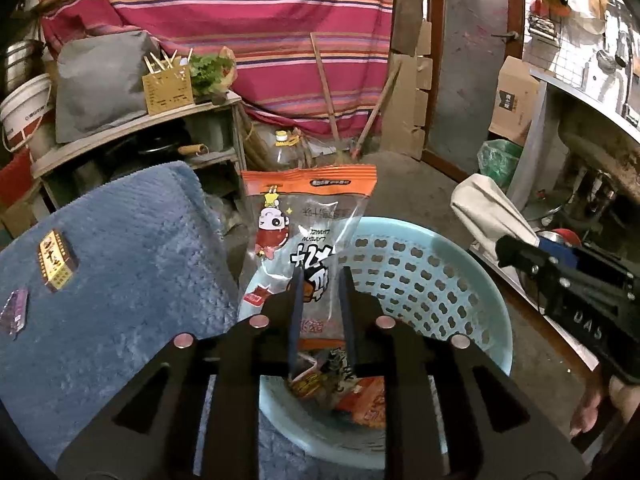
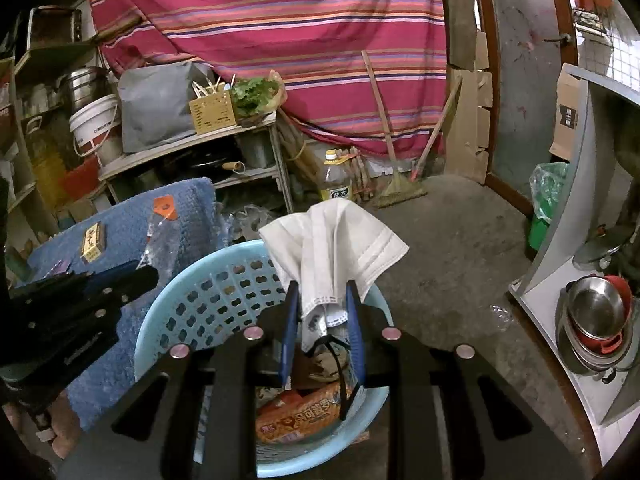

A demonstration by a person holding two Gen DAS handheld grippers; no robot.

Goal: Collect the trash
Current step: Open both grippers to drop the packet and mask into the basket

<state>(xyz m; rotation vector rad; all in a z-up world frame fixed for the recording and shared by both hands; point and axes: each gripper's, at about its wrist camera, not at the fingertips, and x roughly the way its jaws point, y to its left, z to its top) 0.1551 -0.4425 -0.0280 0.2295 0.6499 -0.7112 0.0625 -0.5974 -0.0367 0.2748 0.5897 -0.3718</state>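
Over perforated plastic basket (image 1: pixel 420 276), crinkly wrapper (image 1: pixel 308 232)

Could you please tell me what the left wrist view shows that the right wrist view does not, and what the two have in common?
Only the left wrist view shows the printed panda side of the snack bag standing between the left gripper jaws, which stand slightly apart.

Only the right wrist view shows the face mask front-on, pinched in the right gripper, plus the stacked metal pots on the right.

Both show the blue perforated basket holding wrappers, the blue towel with a small yellow box, and the striped curtain.
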